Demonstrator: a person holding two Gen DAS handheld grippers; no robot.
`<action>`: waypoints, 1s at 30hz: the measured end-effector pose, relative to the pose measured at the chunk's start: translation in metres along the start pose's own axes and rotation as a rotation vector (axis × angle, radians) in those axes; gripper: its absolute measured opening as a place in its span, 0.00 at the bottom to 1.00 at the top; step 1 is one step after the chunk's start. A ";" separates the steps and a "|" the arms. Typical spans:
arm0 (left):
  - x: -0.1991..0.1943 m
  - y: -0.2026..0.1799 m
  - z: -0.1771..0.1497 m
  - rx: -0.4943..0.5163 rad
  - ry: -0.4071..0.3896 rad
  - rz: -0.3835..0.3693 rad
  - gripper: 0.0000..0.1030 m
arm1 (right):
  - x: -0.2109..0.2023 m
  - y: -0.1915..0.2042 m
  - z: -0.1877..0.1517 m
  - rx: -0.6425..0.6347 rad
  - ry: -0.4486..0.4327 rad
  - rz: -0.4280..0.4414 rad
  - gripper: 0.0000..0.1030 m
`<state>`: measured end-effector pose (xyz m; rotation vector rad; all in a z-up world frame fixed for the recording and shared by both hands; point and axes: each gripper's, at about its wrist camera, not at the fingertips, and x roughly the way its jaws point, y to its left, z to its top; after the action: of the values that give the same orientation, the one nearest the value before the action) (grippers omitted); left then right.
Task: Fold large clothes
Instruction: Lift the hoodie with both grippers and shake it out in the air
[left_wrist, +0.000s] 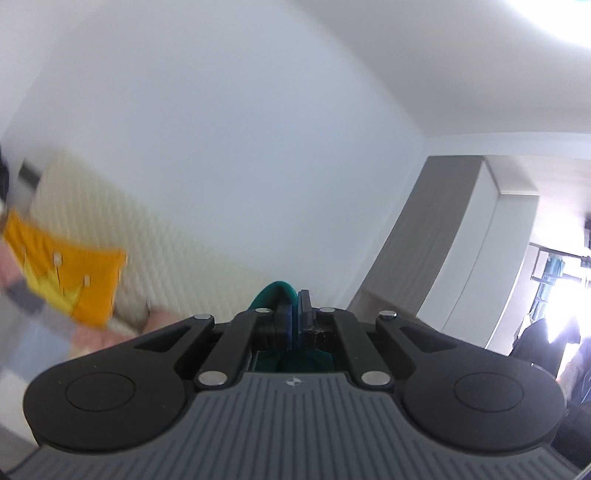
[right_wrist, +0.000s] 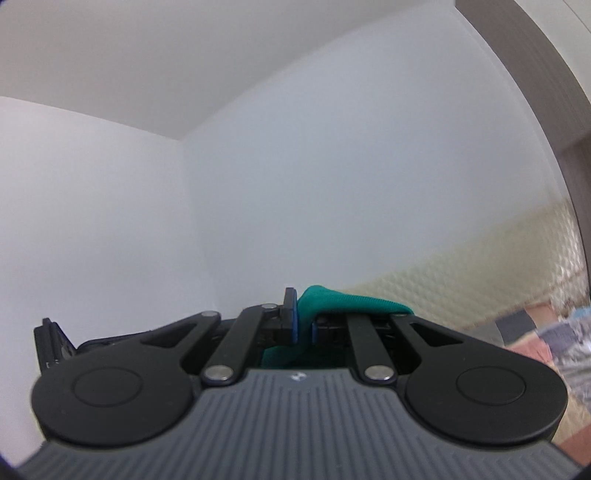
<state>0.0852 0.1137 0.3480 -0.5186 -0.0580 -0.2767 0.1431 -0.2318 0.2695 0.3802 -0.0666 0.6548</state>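
Both my claws are raised toward a plain white wall (left_wrist: 221, 129), each clenched on an edge of the same teal-green knit garment (right_wrist: 347, 299). My left gripper (left_wrist: 297, 314) has its blue pads pressed together with a fold of that cloth poking up beside them; more green shows in the gap below. My right gripper (right_wrist: 303, 325) pinches a thicker bunch, which spills over its right finger. The rest of the garment hangs below, out of sight of either camera. A cream quilted headboard (left_wrist: 110, 206), an orange cushion with a yellow crown (left_wrist: 70, 273) and a patchwork bedspread (right_wrist: 546, 336) sit low in the views. To do this lift well, I judge I should keep both corners level and apart, so the cloth hangs flat before lowering it to fold.
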 end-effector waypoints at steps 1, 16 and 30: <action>-0.008 -0.009 0.009 0.024 -0.015 0.005 0.03 | -0.003 0.005 0.006 -0.001 -0.008 0.000 0.10; -0.061 -0.012 0.053 0.189 -0.055 0.161 0.03 | 0.084 0.008 -0.008 -0.066 0.088 -0.003 0.10; 0.218 0.218 -0.111 0.190 0.287 0.402 0.04 | 0.402 -0.193 -0.211 0.030 0.400 -0.224 0.10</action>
<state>0.3530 0.1864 0.1744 -0.2880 0.2940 0.0502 0.5668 -0.0615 0.0828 0.2744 0.3622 0.5005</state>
